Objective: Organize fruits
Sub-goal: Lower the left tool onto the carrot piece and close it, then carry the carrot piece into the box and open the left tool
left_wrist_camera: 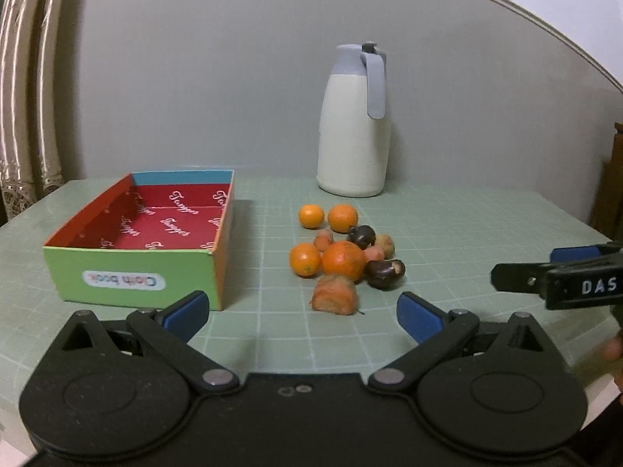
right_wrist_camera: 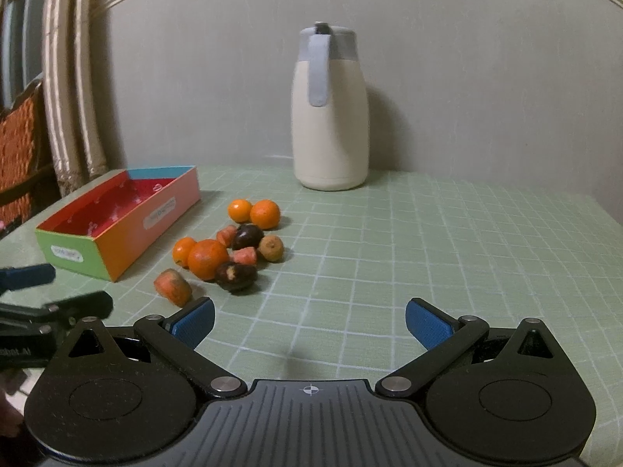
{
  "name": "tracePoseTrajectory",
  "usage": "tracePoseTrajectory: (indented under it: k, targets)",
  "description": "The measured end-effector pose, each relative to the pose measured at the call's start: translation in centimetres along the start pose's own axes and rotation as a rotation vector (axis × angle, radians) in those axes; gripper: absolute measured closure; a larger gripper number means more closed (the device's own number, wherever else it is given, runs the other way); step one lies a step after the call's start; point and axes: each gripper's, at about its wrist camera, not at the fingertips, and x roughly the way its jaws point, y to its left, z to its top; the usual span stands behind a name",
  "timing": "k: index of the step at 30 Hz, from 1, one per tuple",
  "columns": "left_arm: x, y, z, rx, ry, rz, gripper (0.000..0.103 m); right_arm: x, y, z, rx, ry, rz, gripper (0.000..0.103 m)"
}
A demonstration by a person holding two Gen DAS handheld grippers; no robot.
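box (left_wrist_camera: 132, 280): printed cardboard, showing a smooth matt finish | oranges (left_wrist_camera: 343, 260): looking pebbled, slightly glossy | jug (left_wrist_camera: 352, 148): smooth cream plastic, showing a satin sheen | desk (right_wrist_camera: 428, 241): wearing a matt gridded mat | curtain (right_wrist_camera: 70, 78): shining like satin cloth, upper left

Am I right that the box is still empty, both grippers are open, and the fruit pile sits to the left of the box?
Not quite: the fruit pile sits to the right of the box, not the left, as the left wrist view shows. The rest holds: the box is empty, and the left gripper and right gripper are both open.
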Motion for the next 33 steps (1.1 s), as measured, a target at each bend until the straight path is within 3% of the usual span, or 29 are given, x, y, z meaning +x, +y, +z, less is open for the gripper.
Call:
tracePoseTrajectory:
  k: [4, 9, 13, 18, 22, 27, 33]
  targets:
    - [1.6, -0.5, 0.1, -0.021, 0.03, -0.017, 0.006, 0.7, -0.8, 0.5, 0.014, 0.018, -0.029, 0.0]
    - [3.5, -1.6, 0.7, 0.059, 0.049, 0.006, 0.012, 2.1, -1.0, 1.2, -0.016, 0.021, -0.059, 0.0]
    - [5.5, -1.5, 0.9, 0.053, 0.105, -0.012, 0.029, 3.3, -1.2, 1.8, -0.025, 0.022, -0.07, 0.0]
    - [7.7, -1.7, 0.9, 0.059, 0.163, -0.004, 0.041, 4.3, -1.6, 1.9, -0.016, 0.027, -0.065, 0.0]
    - [8.4, -1.9, 0.9, 0.094, 0.166, -0.036, 0.076, 4.8, -2.0, 2.0, 0.0, 0.034, -0.062, 0.0]
    - [7.8, -2.2, 1.0, 0.106, 0.139, -0.037, 0.076, 4.9, -2.2, 1.9, 0.014, 0.038, -0.064, 0.0]
    - [5.8, -1.3, 2.1, 0.1, 0.054, -0.006, 0.076, 5.2, -1.4, 1.5, -0.017, 0.039, -0.057, 0.0]
